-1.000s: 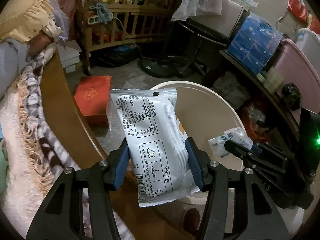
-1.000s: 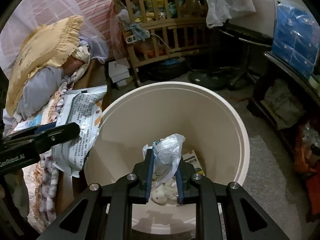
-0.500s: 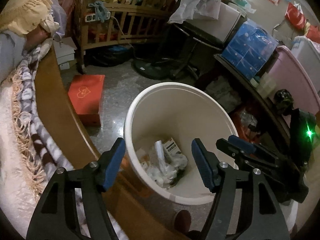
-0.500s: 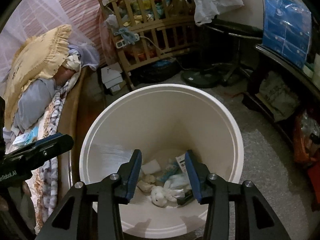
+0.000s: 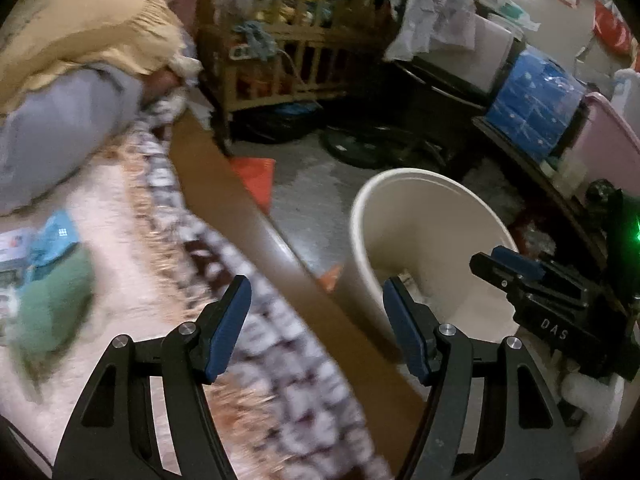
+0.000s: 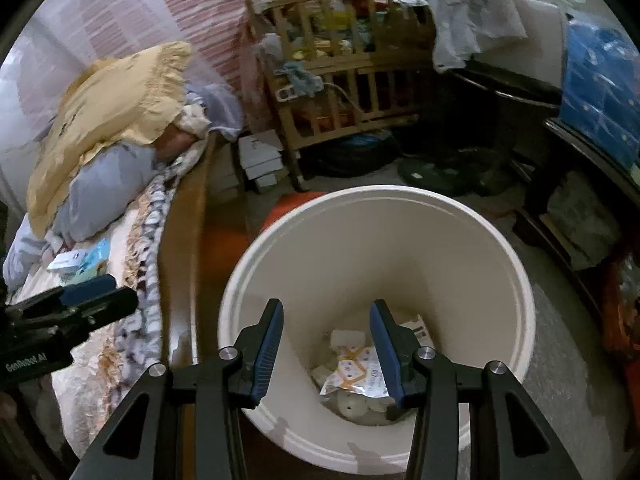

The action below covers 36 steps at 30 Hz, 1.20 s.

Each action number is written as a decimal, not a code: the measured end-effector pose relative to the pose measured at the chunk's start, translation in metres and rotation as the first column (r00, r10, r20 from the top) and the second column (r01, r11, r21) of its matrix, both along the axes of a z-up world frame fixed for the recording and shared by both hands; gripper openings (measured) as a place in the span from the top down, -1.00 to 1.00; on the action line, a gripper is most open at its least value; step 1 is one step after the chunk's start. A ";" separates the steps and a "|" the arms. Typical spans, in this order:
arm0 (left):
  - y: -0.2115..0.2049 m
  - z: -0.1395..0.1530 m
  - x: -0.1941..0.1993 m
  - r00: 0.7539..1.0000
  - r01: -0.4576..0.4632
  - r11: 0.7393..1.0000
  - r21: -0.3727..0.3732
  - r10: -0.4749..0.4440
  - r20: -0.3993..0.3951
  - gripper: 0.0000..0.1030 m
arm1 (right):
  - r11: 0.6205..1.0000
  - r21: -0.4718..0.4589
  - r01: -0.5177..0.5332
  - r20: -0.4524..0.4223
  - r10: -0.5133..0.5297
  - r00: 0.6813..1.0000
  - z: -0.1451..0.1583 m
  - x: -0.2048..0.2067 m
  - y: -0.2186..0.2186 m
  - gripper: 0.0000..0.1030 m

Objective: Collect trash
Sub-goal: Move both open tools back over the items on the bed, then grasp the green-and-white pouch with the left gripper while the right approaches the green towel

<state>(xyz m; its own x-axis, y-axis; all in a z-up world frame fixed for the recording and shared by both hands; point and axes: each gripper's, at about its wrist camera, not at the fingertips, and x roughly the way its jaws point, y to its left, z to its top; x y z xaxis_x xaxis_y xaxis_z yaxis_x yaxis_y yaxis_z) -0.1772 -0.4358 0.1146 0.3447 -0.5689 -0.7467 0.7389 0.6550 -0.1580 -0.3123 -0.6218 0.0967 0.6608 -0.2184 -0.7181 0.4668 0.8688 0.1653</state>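
Note:
A cream round bin [image 6: 516, 280] stands on the floor beside the bed; it also shows in the left wrist view [image 5: 404, 216]. Wrappers and tissues lie at its bottom, with a white and orange packet [image 6: 356, 372] on top. My right gripper [image 6: 326, 352] is open and empty above the bin's mouth. My left gripper [image 5: 316, 332] is open and empty over the bed's wooden side rail [image 5: 248, 208], left of the bin. On the bed lie a blue packet [image 5: 56, 236], a green item [image 5: 48, 308] and a small white box [image 6: 66, 260].
A yellow pillow [image 6: 112, 96] and grey bedding [image 5: 60, 136] lie at the head of the bed. A wooden crib [image 6: 348, 80] stands behind. A red box [image 5: 252, 176] lies on the floor. Blue packs [image 5: 536, 108] and dark shelving crowd the right side.
Both grippers opened and dropped their trash into the bin: the left a white packet, the right a plastic wad. The left gripper then swung left over the bed.

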 end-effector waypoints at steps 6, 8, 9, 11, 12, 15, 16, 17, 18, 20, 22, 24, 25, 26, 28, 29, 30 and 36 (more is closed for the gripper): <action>0.045 0.009 0.004 0.998 -0.053 0.998 0.021 0.052 0.046 -0.31 | 0.995 -0.039 -0.088 -0.001 0.088 0.996 0.002 0.017 0.033 0.17; 0.067 0.010 0.007 0.996 -0.082 0.996 0.017 0.081 0.044 -0.31 | 0.991 -0.026 -0.132 0.016 0.132 0.991 0.003 0.022 0.047 0.17; 0.076 0.011 0.010 0.995 -0.096 0.995 0.015 0.095 0.041 -0.31 | 0.988 -0.020 -0.153 0.020 0.153 0.988 0.003 0.026 0.052 0.17; 0.101 0.010 0.016 0.990 -0.136 0.991 0.012 0.135 0.028 -0.31 | 0.980 -0.025 -0.198 0.019 0.198 0.980 0.001 0.034 0.067 0.17; 0.112 0.010 0.019 0.988 -0.152 0.988 0.012 0.152 0.022 -0.31 | 0.975 -0.029 -0.222 0.016 0.222 0.975 0.000 0.038 0.074 0.17; 0.150 0.007 0.029 0.976 -0.215 0.976 0.016 0.215 0.018 -0.31 | 0.958 -0.003 -0.285 0.036 0.285 0.958 -0.001 0.046 0.092 0.17; 0.160 0.006 0.033 0.972 -0.234 0.972 0.018 0.234 0.020 -0.31 | 0.952 0.013 -0.307 0.049 0.306 0.951 -0.001 0.049 0.099 0.17; 0.178 0.004 0.038 0.965 -0.263 0.965 0.021 0.263 0.022 -0.31 | 0.944 0.035 -0.327 0.065 0.325 0.944 -0.001 0.052 0.106 0.17; 0.188 0.002 0.042 0.960 -0.281 0.960 0.024 0.280 0.022 -0.31 | 0.938 0.056 -0.343 0.077 0.338 0.938 -0.002 0.055 0.112 0.17; 0.214 -0.005 0.053 0.947 -0.322 0.946 0.028 0.321 0.021 -0.31 | 0.919 0.086 -0.384 0.086 0.377 0.922 -0.005 0.062 0.129 0.17; 0.232 -0.012 0.061 0.940 -0.341 0.940 0.025 0.341 0.009 -0.31 | 0.904 0.089 -0.419 0.072 0.413 0.908 -0.009 0.069 0.147 0.17; 0.247 -0.022 0.071 0.939 -0.345 0.939 0.019 0.345 -0.008 -0.31 | 0.886 0.095 -0.453 0.060 0.450 0.891 -0.012 0.077 0.163 0.17; 0.252 -0.028 0.075 0.941 -0.338 0.941 0.018 0.339 -0.013 -0.31 | 0.878 0.096 -0.469 0.053 0.466 0.883 -0.013 0.082 0.170 0.16; 0.254 -0.033 0.081 0.943 -0.332 0.943 0.021 0.332 -0.016 -0.32 | 0.871 0.096 -0.481 0.045 0.479 0.877 -0.013 0.086 0.176 0.13; 0.255 -0.042 0.090 0.945 -0.326 0.945 0.035 0.327 -0.021 -0.32 | 0.859 0.100 -0.501 0.036 0.500 0.865 -0.014 0.096 0.187 -0.03; 0.253 -0.047 0.096 0.947 -0.319 0.947 0.039 0.320 -0.027 -0.32 | 0.853 0.101 -0.512 0.034 0.511 0.859 -0.015 0.100 0.192 -0.15; 0.252 -0.053 0.105 0.950 -0.310 0.950 0.045 0.311 -0.033 -0.32 | 0.849 0.102 -0.519 0.032 0.519 0.854 -0.015 0.104 0.197 -0.18; 0.245 -0.077 0.135 0.952 -0.280 0.958 0.058 0.285 -0.112 -0.16 | 0.833 0.134 -0.537 0.025 0.538 0.842 -0.020 0.131 0.215 -0.18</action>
<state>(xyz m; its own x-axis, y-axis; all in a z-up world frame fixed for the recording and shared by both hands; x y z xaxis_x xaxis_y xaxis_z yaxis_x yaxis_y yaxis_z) -0.0424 -0.1903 0.0375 0.3948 -0.4290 -0.8125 0.5006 0.8420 -0.2013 -0.1817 -0.4066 0.0768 0.6369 0.2646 -0.7241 -0.0644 0.9542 0.2921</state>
